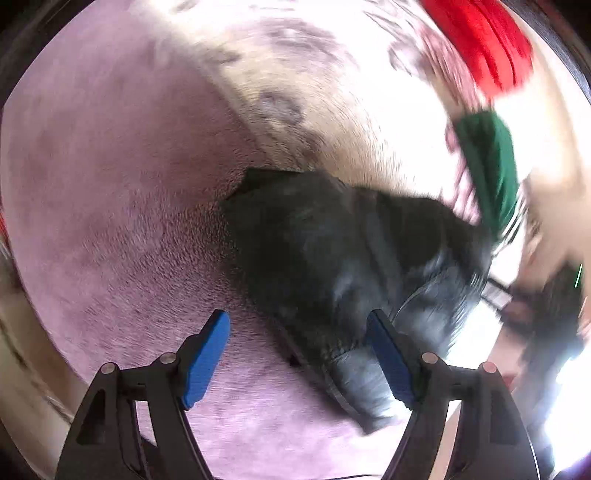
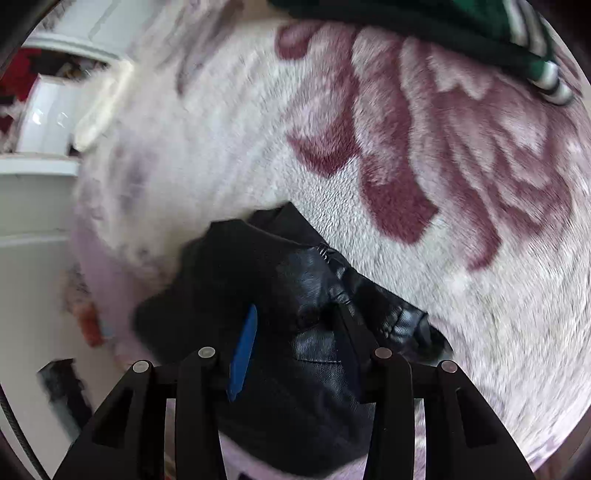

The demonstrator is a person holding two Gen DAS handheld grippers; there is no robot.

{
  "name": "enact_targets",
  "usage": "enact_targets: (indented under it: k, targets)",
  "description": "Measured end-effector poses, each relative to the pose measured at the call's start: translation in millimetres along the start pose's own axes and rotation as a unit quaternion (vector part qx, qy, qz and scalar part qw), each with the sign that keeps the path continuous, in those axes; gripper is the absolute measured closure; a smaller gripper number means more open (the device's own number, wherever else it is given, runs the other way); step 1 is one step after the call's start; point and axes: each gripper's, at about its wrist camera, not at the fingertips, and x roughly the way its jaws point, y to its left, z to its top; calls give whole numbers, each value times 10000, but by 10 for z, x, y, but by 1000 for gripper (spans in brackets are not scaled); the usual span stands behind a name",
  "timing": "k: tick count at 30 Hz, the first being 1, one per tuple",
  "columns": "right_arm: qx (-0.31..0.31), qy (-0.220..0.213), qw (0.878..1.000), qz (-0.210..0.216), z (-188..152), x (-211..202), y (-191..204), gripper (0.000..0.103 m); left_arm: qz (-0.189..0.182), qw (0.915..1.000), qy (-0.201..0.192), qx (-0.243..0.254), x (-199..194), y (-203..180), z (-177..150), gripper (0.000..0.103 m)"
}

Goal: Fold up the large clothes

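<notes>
On the plush blanket, black leather jacket shows no legible writing.

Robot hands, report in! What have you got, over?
Left hand-held gripper open, empty. Right hand-held gripper around black leather jacket, on flowered blanket. Green garment lies clear.

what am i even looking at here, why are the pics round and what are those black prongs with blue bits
A person holds a handheld grasping tool in each hand; a wide-angle camera on each looks along its two fingers, hence the round pictures. The black prongs with blue pads are those fingers. In the left wrist view, the left tool is open above a pinkish blanket, beside a black leather-like jacket. In the right wrist view, the right tool has the jacket bunched between its fingers; whether the pads press on it I cannot tell. A green garment lies at the blanket's far edge.
</notes>
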Motion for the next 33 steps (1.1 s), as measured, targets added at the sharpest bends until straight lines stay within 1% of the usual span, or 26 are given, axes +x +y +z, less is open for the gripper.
enact_targets:
  k: [1,2,3,4,6,7,8,9,10,11,12,14,16,17,18,20,21,22,23,24,25,26,27,29,31,33]
  targets:
    - [54,-109,9999,64,-70,-151,-61,43,-130,9998,53,-150,65,55,30,28]
    - [165,-215,9996,43,-166,-290,-146,39,-196,9995,76,-233,134,68,67,28]
    - [228,-253,9994,27,-205,-317,-175,37,-270,9992,96,-294,211,69,94,28]
    - [315,-291,9991,18,-279,-344,-231,37,-332,9987,111,-380,311,66,140,28]
    - [620,-227,9978,87,-414,-343,-424,37,-437,9978,4,-499,373,48,231,29]
    - [741,-171,9970,164,-519,-239,-569,37,-368,9980,-122,-508,374,20,225,39]
    - [943,-106,9951,267,-598,-182,-702,37,-331,9980,-296,-441,344,-11,221,60]
    - [1151,-53,9928,337,-638,-86,-793,37,-257,9985,-354,-332,309,-49,236,63]
    - [1444,27,9889,364,-666,170,-931,37,-182,9984,-512,-164,217,-78,183,74]
    - [1444,27,9889,364,-666,170,-931,37,-241,9975,-669,-46,92,-89,100,83]
    - [1566,-5,9870,374,-714,169,-991,37,-262,9968,-750,16,33,-89,51,84]
    - [1564,-152,9866,431,-717,185,-1027,37,-197,9960,-866,134,-126,-34,-102,84]
    - [1446,-381,9873,536,-748,75,-942,37,-111,9968,-791,36,-124,86,-179,84]
    - [1308,-502,9877,690,-742,15,-834,37,-121,9971,-737,-118,-80,193,-184,84]
    - [1106,-522,9883,912,-705,-1,-692,37,-143,9972,-688,-240,33,202,-123,84]
    - [723,-398,9907,1084,-617,73,-454,37,-255,9972,-476,-511,158,378,-4,83]
    - [337,-245,9934,1064,-506,204,-257,38,-259,9973,-437,-525,167,404,8,82]
    - [101,-151,9961,862,-417,340,-133,38,-186,9984,-366,-390,187,382,54,81]
    - [31,-100,9981,600,-344,458,-76,38,-103,9991,-346,-210,201,312,80,78]
    - [-75,102,9998,148,-221,692,-14,38,-86,9993,-342,-103,215,272,79,77]
    - [-166,203,9996,-97,-161,816,0,38,-88,9995,-309,-42,231,272,91,77]
    - [-110,396,9985,-348,-69,1030,-27,38,-80,9996,-265,-31,263,292,104,75]
    - [-76,495,9979,-411,-24,1133,-25,38,-163,9996,-207,-119,304,366,126,75]
    - [-295,656,9955,-617,22,1183,66,38,-370,9988,-122,-313,351,445,154,74]
    - [-201,734,9955,-561,16,1162,60,37,-504,9981,-56,-355,289,450,132,72]
    - [-128,756,9965,-339,-40,1050,24,37,-637,9973,63,-359,148,450,50,68]
